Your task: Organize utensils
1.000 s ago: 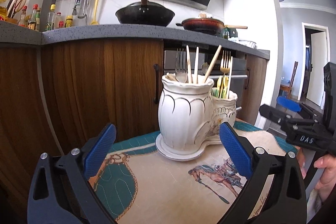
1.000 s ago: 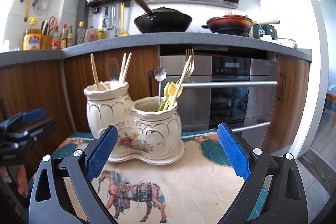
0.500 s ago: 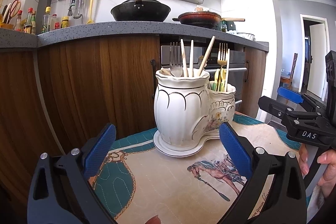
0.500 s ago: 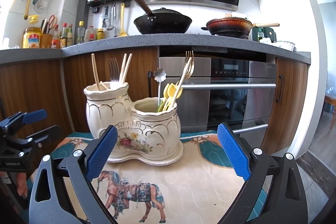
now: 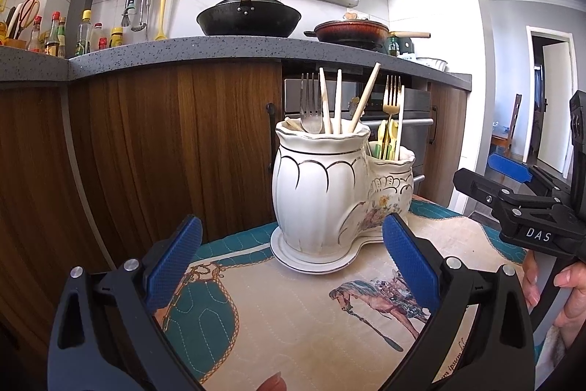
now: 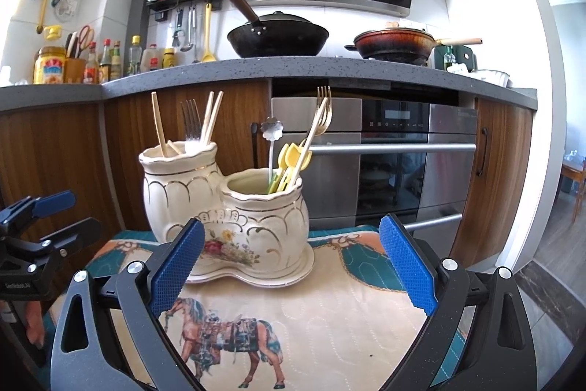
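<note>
A white ceramic double utensil holder [image 5: 329, 193] [image 6: 227, 200] stands on a quilted horse-print mat [image 5: 293, 317] [image 6: 329, 317]. Its taller pot holds a silver fork [image 5: 310, 105] [image 6: 191, 120] and several wooden chopsticks [image 5: 362, 98] [image 6: 210, 114]. The lower pot holds a gold fork [image 5: 391, 94] [image 6: 322, 109], a flower-headed spoon [image 6: 271, 131] and yellow-green utensils [image 6: 293, 160]. My left gripper [image 5: 289, 266] is open and empty, a short way in front of the holder. My right gripper [image 6: 289, 266] is open and empty too, facing the lower pot.
Behind the mat are wooden cabinet doors [image 5: 164, 152] and a steel oven [image 6: 395, 163]. On the grey countertop [image 6: 293, 68] sit a black wok [image 6: 278, 35], a red pan [image 6: 395, 46] and bottles [image 6: 102, 61]. A doorway [image 5: 549, 105] opens at right.
Both grippers stay open and empty. The left wrist view has shifted slightly, so the holder sits a little more to the right and nearer; the right wrist view is almost unchanged.
</note>
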Available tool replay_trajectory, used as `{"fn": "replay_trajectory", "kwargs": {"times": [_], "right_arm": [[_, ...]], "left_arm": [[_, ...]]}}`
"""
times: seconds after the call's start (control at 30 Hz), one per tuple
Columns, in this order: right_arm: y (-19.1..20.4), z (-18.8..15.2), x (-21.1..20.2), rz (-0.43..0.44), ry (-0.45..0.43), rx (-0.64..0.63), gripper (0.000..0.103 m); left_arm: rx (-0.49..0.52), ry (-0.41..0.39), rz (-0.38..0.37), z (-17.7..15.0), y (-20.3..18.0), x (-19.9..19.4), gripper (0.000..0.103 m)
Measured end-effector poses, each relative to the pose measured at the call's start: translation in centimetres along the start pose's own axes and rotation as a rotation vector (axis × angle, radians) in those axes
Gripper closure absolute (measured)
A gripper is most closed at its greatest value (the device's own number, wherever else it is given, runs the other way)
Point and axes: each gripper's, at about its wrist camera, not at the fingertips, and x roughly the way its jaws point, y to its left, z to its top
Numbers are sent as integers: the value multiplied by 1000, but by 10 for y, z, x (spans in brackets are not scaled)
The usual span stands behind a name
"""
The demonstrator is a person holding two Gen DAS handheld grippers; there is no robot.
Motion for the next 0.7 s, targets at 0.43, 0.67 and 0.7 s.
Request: {"fn": "replay_trajectory", "kwargs": {"times": [0.43,0.67,0.7], "right_arm": [[0,0,0,0,4,0,7],[-1,0,0,-3,4,1,7],[-1,0,0,-2,5,0,7]], "left_arm": [[-6,-2,10,0,1,0,6],[-3,-4,11,0,0,-1,6],[-3,-4,11,0,0,-1,6]]}}
